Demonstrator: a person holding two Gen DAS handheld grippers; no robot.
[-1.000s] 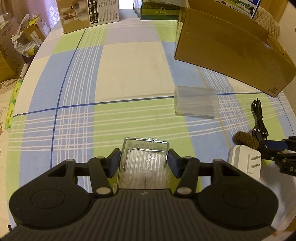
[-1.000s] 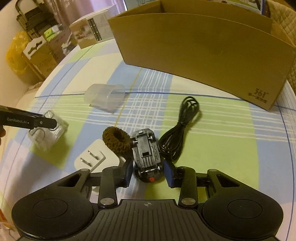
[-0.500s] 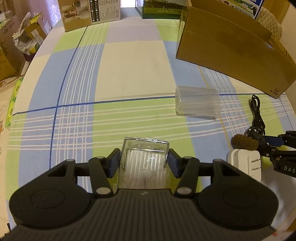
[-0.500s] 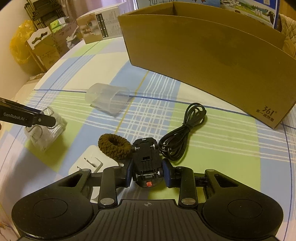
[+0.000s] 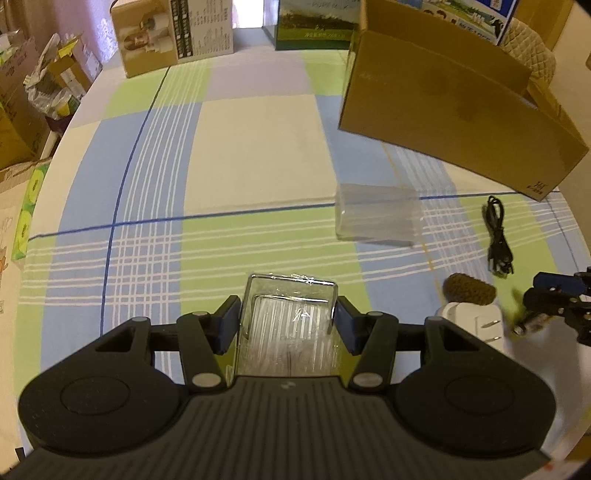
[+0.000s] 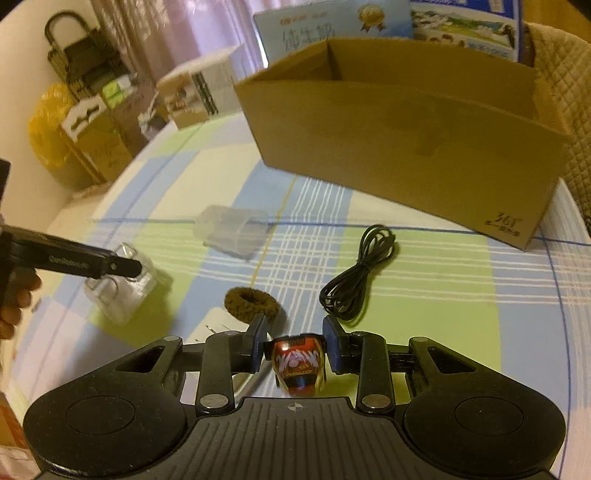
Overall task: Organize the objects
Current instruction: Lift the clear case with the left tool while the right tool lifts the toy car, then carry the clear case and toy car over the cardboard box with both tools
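My left gripper (image 5: 287,319) is shut on a clear plastic box (image 5: 290,325) and holds it just above the checked tablecloth; it also shows in the right wrist view (image 6: 122,284). My right gripper (image 6: 294,345) is shut on a red toy car (image 6: 298,363), lifted off the table. A brown hair tie (image 6: 251,304), a white charger plug (image 5: 476,325), a coiled black cable (image 6: 356,275) and a clear plastic cup on its side (image 5: 375,218) lie on the cloth. An open cardboard box (image 6: 406,144) stands behind them.
Printed cartons (image 5: 173,35) stand at the table's far edge. Boxes and bags (image 6: 74,122) crowd the floor to the left of the table. A quilted chair back (image 6: 565,88) is behind the cardboard box.
My right gripper has lifted the toy car off the table and turned it, so its red top now faces the camera. The left gripper has risen slightly with the clear box.
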